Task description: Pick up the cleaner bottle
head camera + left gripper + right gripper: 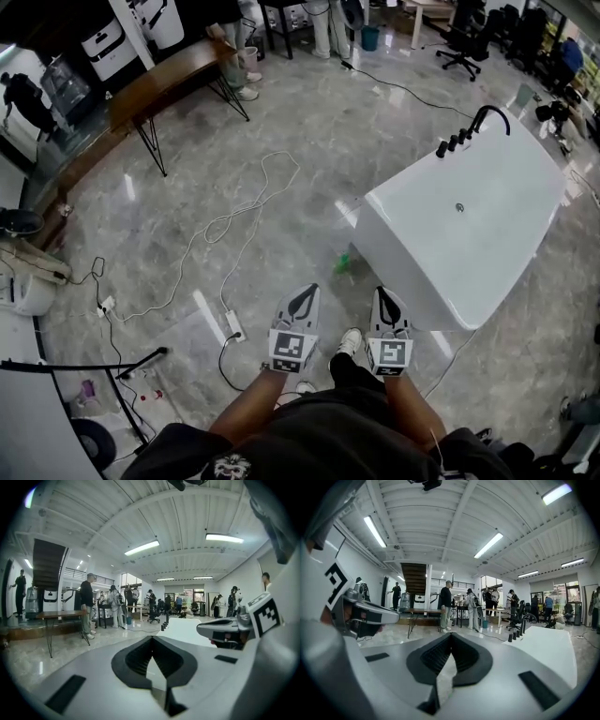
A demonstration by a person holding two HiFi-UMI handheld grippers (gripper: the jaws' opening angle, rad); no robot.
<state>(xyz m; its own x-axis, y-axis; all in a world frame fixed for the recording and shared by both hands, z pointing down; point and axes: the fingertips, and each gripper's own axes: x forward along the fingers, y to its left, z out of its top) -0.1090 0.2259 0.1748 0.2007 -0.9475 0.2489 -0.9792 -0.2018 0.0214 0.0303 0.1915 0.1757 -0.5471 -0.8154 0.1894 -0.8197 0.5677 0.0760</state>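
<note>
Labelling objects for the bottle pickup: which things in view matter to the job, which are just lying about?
Job: green object on the floor, probably the cleaner bottle; left gripper, jaws together, empty; right gripper, same.
Lying about: white bathtub; black faucet; power strip; white cable; wooden table.

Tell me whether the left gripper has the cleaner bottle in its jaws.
No, the left gripper has its jaws shut together with nothing between them.
</note>
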